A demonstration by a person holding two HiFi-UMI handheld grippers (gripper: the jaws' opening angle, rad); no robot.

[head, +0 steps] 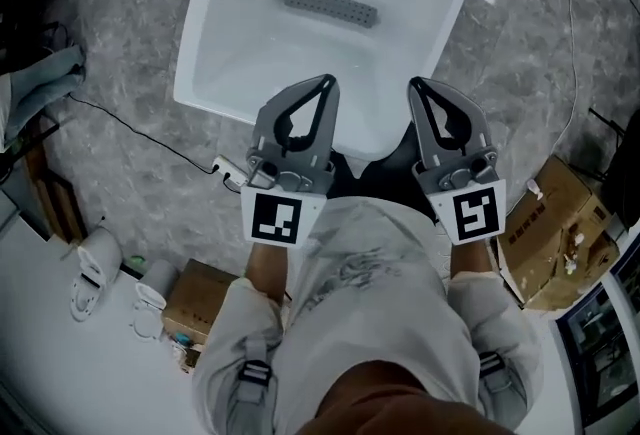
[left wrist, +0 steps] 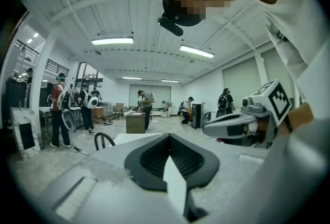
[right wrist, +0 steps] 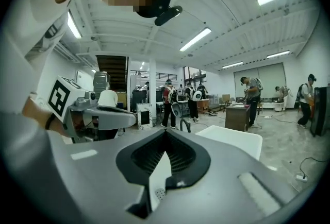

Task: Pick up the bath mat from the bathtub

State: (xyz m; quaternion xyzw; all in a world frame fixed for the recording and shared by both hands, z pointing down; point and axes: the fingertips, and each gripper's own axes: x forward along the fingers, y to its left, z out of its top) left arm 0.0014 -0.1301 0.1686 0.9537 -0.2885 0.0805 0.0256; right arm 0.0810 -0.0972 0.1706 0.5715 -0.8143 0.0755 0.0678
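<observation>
bath mat (head: 331,6) grey, studded | bathtub (head: 215,63) white | floor (head: 130,63) grey, marbled | cardboard box (head: 545,228) brown

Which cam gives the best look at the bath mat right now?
Head view: the grey bath mat lies whole and unobstructed on the floor of the white bathtub. The left gripper view and right gripper view look across the room; each catches only white tub rim, no mat.

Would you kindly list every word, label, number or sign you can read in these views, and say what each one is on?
No readable words or numbers in any view.
On the left gripper and right gripper: black-and-white square marker patterns only, no lettering.
On the cardboard box: any print is too small to read.
</observation>
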